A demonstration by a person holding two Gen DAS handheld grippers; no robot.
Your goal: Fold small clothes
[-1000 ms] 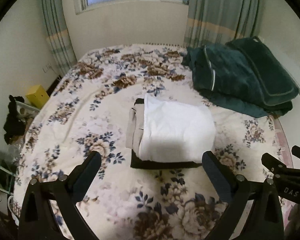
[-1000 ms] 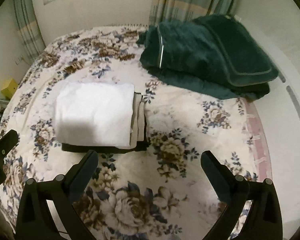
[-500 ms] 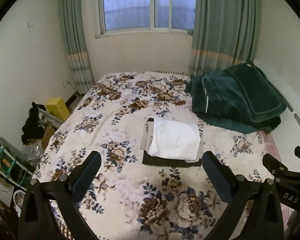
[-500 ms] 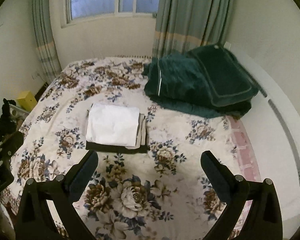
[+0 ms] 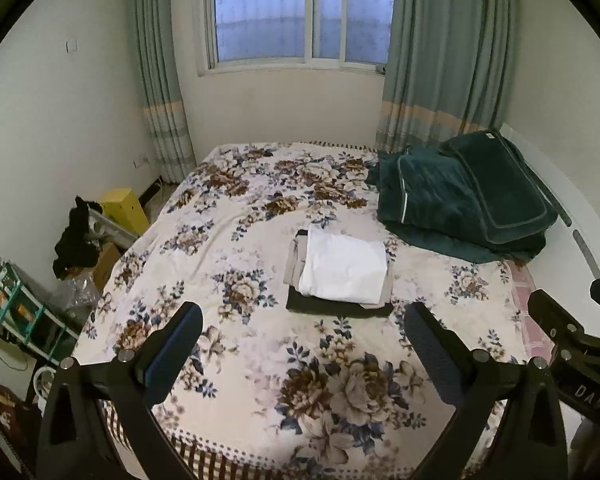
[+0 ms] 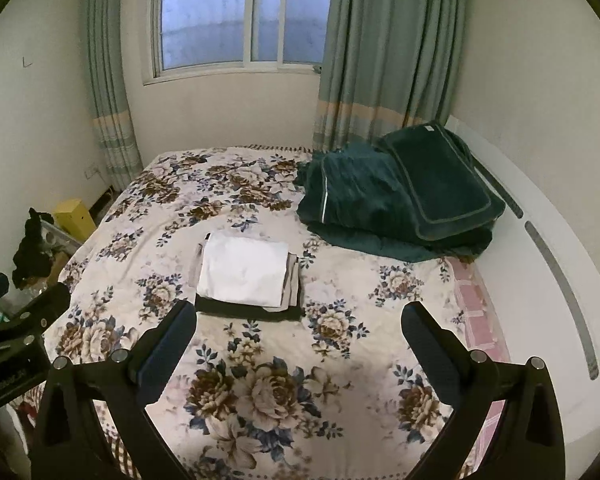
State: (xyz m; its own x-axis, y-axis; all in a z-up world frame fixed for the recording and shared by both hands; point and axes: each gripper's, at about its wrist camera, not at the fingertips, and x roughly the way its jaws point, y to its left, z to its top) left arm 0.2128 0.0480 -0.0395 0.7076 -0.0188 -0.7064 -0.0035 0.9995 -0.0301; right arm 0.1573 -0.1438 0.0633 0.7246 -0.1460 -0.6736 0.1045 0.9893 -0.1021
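Observation:
A stack of folded clothes lies mid-bed: a white garment (image 5: 342, 270) (image 6: 244, 272) on top, a beige one (image 5: 292, 258) under it, a black one (image 5: 332, 308) (image 6: 244, 310) at the bottom. My left gripper (image 5: 304, 326) hovers open over the bed's near end, well short of the stack, nothing between its fingers. My right gripper (image 6: 298, 320) is open too, at a similar distance, with the stack ahead and to its left. Each gripper shows at the edge of the other's view.
The floral bedspread (image 5: 228, 240) covers the bed. A dark green folded blanket (image 5: 460, 200) (image 6: 400, 196) lies at the back right. A yellow box (image 5: 126, 208), dark clothing and a shelf (image 5: 16, 308) crowd the floor at the left. Curtains and a window stand behind.
Both grippers have pulled back and up from the stack, which now looks smaller and farther away. The stack has not moved. Both stay open.

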